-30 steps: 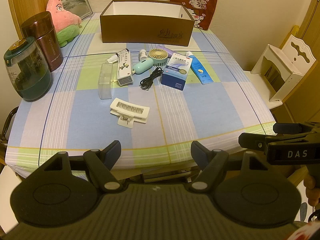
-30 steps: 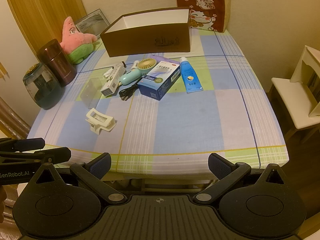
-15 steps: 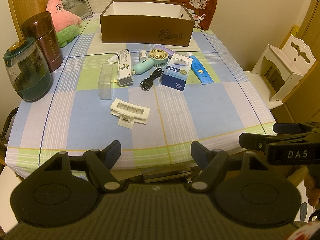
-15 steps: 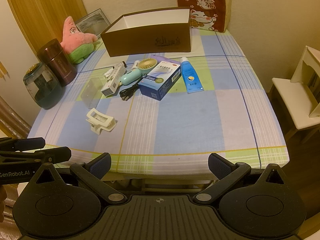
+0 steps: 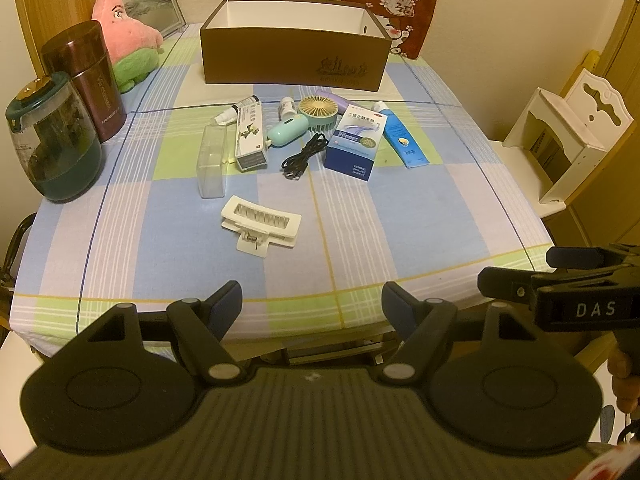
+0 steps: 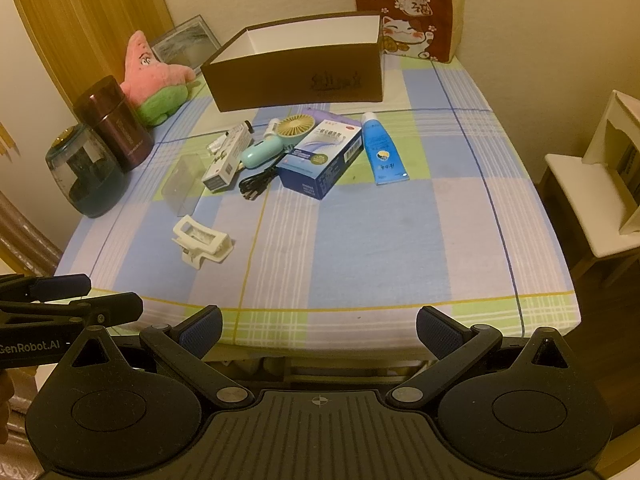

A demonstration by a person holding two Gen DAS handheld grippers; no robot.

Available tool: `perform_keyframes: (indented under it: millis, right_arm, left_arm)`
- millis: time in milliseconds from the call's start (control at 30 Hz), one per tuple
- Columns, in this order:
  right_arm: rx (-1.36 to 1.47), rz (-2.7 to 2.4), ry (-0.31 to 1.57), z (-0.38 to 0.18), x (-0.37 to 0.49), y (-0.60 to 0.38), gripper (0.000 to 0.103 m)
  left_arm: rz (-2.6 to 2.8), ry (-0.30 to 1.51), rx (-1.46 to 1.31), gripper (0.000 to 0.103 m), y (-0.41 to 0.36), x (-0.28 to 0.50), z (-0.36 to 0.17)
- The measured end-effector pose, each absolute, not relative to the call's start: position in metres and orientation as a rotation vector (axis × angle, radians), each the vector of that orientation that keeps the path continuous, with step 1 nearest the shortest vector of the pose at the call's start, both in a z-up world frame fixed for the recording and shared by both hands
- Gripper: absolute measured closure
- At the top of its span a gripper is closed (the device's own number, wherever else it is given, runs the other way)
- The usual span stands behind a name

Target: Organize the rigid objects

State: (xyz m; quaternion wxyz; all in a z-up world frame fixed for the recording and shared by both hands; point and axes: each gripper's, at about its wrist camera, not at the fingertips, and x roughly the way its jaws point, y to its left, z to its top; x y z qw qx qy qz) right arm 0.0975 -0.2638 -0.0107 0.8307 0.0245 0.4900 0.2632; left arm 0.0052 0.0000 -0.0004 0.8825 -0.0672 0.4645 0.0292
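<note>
While both tools hang just off the near edge of the desk, each stands with its jaws spread wide and nothing between them: the left tool [image 5: 312,300] at the left, the right tool [image 6: 319,330] beside it.

Nearest the tools, on the blue, green and white checked tablecloth [image 5: 420,208], lies a cream plastic hair claw clip [image 5: 260,225], apart from the rest. Beyond it sits a clear plastic rectangular case [image 5: 212,161], touching a long white carton with dark print [image 5: 250,136]. Just right of that carton are a mint-green handheld fan with a yellow grille [image 5: 298,123] and a coiled black cable [image 5: 304,157]. A blue and white medicine carton [image 5: 356,142] lies against the fan's head, with a blue squeeze tube [image 5: 400,134] beside it on the right. A small white bottle [image 5: 287,106] and a lilac packet [image 5: 334,99] lie behind the fan.

Farther back stands an open brown cardboard box with a white interior [image 5: 294,58], well apart from the clip. Along the left edge are a dark green glass kettle [image 5: 52,140], a maroon metal flask [image 5: 86,80] and a pink star-shaped plush toy [image 5: 126,46].
</note>
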Motion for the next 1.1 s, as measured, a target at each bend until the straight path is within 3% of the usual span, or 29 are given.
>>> perform_keyframes:
  millis: [1100]
  right_arm:
    - [0.14,0.575,1.046,-0.051,0.152,-0.255,0.0]
  left_arm:
    - [0.13,0.972,-0.177,0.028,0.025,0.071,-0.054]
